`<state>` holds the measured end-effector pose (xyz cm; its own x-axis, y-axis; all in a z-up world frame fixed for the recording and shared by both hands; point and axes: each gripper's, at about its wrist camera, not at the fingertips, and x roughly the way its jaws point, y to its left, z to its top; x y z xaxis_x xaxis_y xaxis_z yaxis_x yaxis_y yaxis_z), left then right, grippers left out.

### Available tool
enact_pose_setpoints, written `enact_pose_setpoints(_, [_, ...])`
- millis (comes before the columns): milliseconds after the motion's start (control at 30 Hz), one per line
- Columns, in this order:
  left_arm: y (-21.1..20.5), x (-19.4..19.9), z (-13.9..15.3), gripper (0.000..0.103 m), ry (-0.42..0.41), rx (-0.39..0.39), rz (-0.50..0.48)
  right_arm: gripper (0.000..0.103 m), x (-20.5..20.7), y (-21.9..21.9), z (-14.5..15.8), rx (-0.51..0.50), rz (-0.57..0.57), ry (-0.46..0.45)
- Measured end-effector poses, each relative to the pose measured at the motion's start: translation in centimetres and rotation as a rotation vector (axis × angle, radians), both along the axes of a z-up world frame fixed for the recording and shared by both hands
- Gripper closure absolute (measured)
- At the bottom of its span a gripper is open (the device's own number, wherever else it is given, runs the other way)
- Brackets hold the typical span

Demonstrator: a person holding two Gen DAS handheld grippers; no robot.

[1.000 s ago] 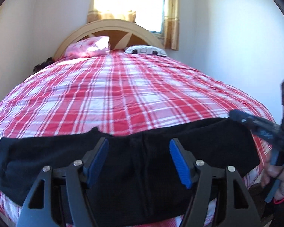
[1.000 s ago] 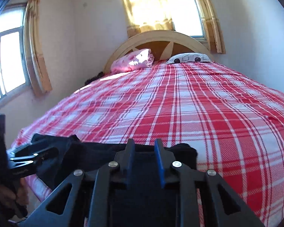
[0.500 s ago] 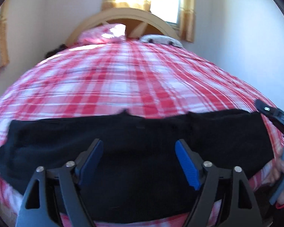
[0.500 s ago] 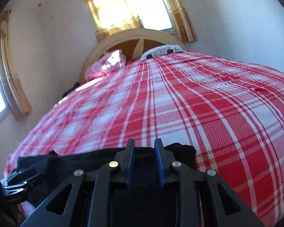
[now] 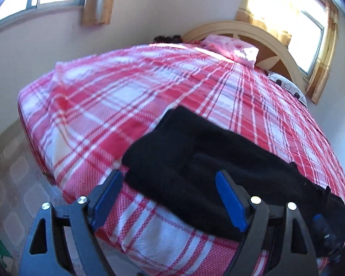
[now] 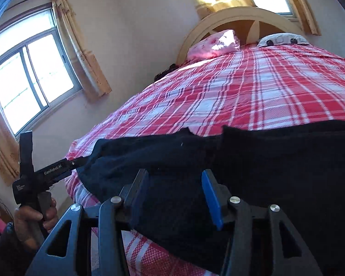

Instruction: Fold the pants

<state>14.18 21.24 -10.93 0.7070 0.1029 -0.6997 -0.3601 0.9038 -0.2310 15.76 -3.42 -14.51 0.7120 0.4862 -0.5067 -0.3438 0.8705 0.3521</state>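
Black pants (image 5: 209, 161) lie stretched along the near edge of a bed with a red and white plaid cover (image 5: 126, 96). My left gripper (image 5: 170, 197) is open at the left end of the pants, its right finger over the cloth and its left finger over the bedcover. In the right wrist view the left gripper (image 6: 80, 159) reaches the pants' left end. My right gripper (image 6: 174, 193) is open over the black pants (image 6: 276, 161), which fill the gap between its blue pads.
A pink pillow (image 6: 214, 43) and a white pillow (image 6: 283, 39) lie at the wooden headboard (image 6: 248, 16). A wall with a window (image 6: 30, 80) runs close along the bed's left side. Patterned floor (image 5: 9, 165) shows left of the bed corner.
My right gripper has opened; it was shut on the pants. My left gripper has swung left to the pants' left end. The right gripper has shifted left along the pants.
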Motion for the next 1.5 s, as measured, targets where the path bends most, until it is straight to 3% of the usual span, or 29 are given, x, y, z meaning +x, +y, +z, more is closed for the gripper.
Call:
enact_pose_setpoints(67, [0.1,0.3,-0.9,0.018,0.044,-0.027,0.011,0.052,0.6,1.1,-2.0,-0.051,0.003,0.053])
enact_pose_setpoints(100, [0.1,0.6,-1.4,0.017,0.061,-0.044,0.009,0.051,0.1,1.8,-2.0,-0.109,0.002,0.007])
enact_pose_setpoints(167, [-0.6,0.9,-1.2,0.013,0.066,-0.008,0.004,0.035,-0.4,3.3,-2.2,-0.197,0.024,-0.016])
enact_pose_setpoints(300, [-1.4,1.7,-1.2,0.006,0.088,0.008,-0.002,0.025,-0.8,4.9,-2.7,-0.286,0.043,-0.042])
enact_pose_setpoints(433, [-0.8,2.2,-1.1,0.004,0.075,-0.042,0.024,0.022,-0.9,4.7,-2.6,-0.268,0.031,-0.042])
enact_pose_setpoints(567, [0.3,2.3,-0.9,0.005,0.036,-0.142,0.043,0.018,-0.9,4.0,-2.3,-0.186,0.036,-0.024])
enact_pose_setpoints(667, [1.6,1.5,-0.9,0.01,-0.009,-0.241,0.072,0.018,-1.3,4.0,-1.5,-0.186,0.044,-0.022])
enact_pose_setpoints(733, [2.1,0.9,-0.9,0.016,-0.026,-0.273,0.089,0.018,-3.4,3.3,0.0,-0.132,0.018,-0.135])
enact_pose_setpoints(800, [2.0,0.6,-0.9,0.017,-0.035,-0.278,0.097,0.018,-5.1,3.2,1.2,-0.153,0.01,-0.246])
enact_pose_setpoints(867, [1.5,0.9,-0.8,0.021,-0.032,-0.263,0.087,0.018,-5.9,2.9,1.8,-0.175,-0.015,-0.289])
enact_pose_setpoints(967, [1.5,1.1,-0.8,0.036,-0.048,-0.262,0.085,0.018,-6.0,0.9,1.7,-0.124,-0.117,-0.278])
enact_pose_setpoints(1033, [1.8,1.1,-0.9,0.056,-0.067,-0.282,0.085,0.018,-5.7,-0.5,1.4,-0.09,-0.184,-0.245])
enact_pose_setpoints(1200, [2.9,0.6,-1.6,0.075,-0.08,-0.352,0.134,0.018,-4.4,-4.2,-0.7,0.008,-0.298,-0.109])
enact_pose_setpoints(1367, [2.7,0.2,-1.3,0.08,-0.078,-0.363,0.152,0.018,-4.4,-3.8,-0.9,-0.012,-0.272,-0.119])
enact_pose_setpoints(1433, [2.1,-0.2,-0.6,0.08,-0.083,-0.311,0.142,0.018,-4.5,-3.5,-1.1,-0.029,-0.271,-0.126])
enact_pose_setpoints(1500, [1.5,-0.7,-0.1,0.066,-0.061,-0.226,0.151,0.018,-4.4,-3.6,-1.1,-0.02,-0.269,-0.125])
